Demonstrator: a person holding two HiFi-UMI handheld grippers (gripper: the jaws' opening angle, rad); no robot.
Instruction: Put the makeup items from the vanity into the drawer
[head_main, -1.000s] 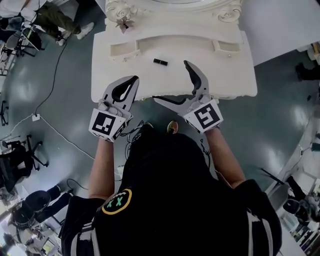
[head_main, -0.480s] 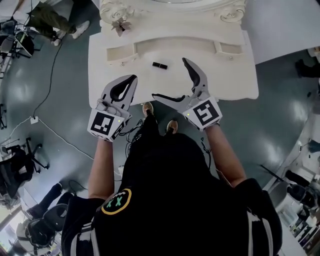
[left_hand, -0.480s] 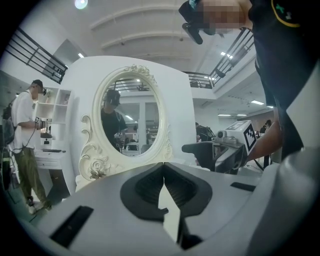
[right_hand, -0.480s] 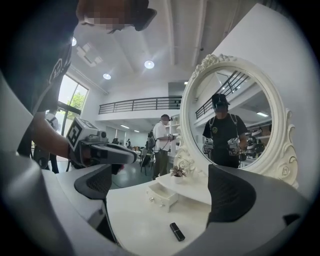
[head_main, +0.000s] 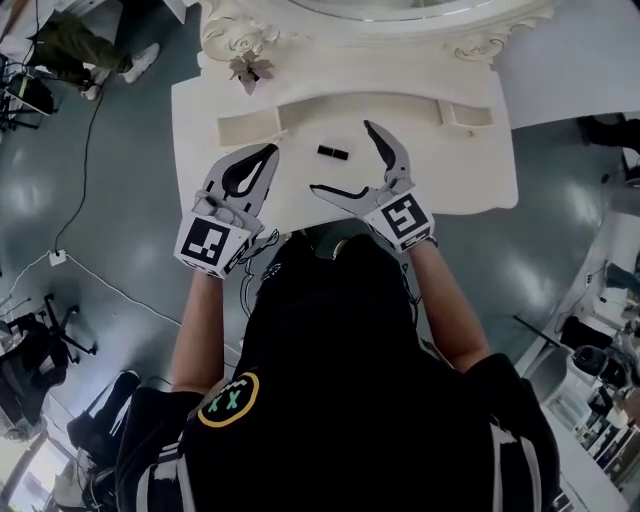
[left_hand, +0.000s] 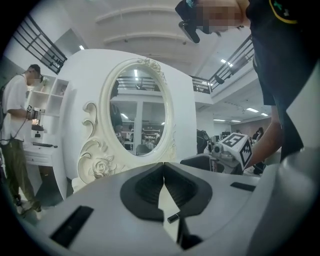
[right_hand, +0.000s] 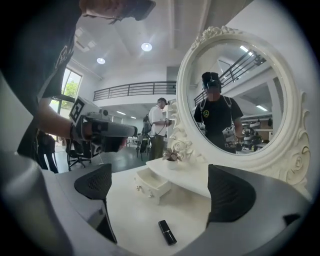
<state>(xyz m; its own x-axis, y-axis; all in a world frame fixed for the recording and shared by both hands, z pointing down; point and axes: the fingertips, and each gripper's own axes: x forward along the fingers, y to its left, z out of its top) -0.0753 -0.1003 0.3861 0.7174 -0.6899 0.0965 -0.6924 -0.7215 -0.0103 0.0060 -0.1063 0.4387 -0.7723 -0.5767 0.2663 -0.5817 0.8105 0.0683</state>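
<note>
The left hand-held gripper (head_main: 262, 160) is hanging over the white bench (head_main: 440, 175) with its jaws pressed together, holding nothing. The right hand-held gripper (head_main: 341, 157) is holding its jaws wide apart, empty too. A black lipstick (head_main: 332, 152) is lying on the bench between those open jaws, touching neither. A small drawer (head_main: 250, 125) is sticking out near the left one.

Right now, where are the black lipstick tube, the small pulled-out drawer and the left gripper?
black lipstick tube (right_hand: 167, 232), right gripper view, middle of its body.
small drawer (right_hand: 146, 188), right gripper view, its front face.
left gripper (head_main: 271, 152), head view, where its closed jaw tips meet.
</note>
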